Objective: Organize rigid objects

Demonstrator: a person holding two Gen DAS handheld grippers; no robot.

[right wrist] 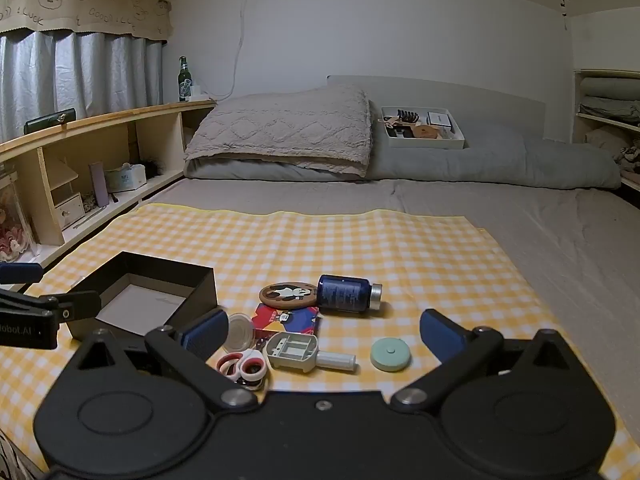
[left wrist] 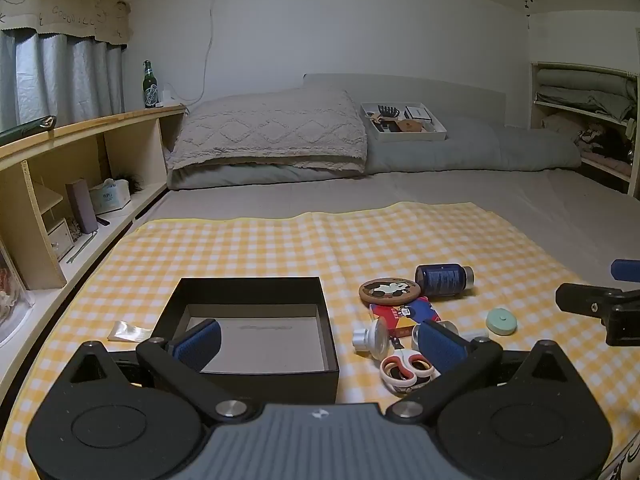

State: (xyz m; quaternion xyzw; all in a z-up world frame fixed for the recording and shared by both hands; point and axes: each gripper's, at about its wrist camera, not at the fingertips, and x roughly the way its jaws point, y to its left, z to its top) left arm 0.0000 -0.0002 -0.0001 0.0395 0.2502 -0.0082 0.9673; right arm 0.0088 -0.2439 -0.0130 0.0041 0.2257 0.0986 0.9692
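A black open box (left wrist: 256,292) (right wrist: 160,276) sits on the yellow checked cloth (left wrist: 260,240) (right wrist: 360,240). To its right lie a blue bottle (left wrist: 442,280) (right wrist: 346,294) on its side, a round panda coaster (left wrist: 390,291) (right wrist: 287,294), a red and blue card pack (left wrist: 404,314) (right wrist: 286,316), red-handled scissors (left wrist: 406,368) (right wrist: 242,366), a grey tool (right wrist: 304,350), a clear lid (right wrist: 239,332) and a mint round disc (left wrist: 501,321) (right wrist: 390,354). My left gripper (left wrist: 320,340) is open above the box's near edge. My right gripper (right wrist: 324,334) is open over the small objects.
The cloth lies on a grey bed with a pillow (left wrist: 272,132) and a white tray (left wrist: 402,122) of items at the far end. A wooden shelf (left wrist: 80,152) with a green bottle (left wrist: 149,84) runs along the left. A clear wrapper (left wrist: 128,330) lies left of the box.
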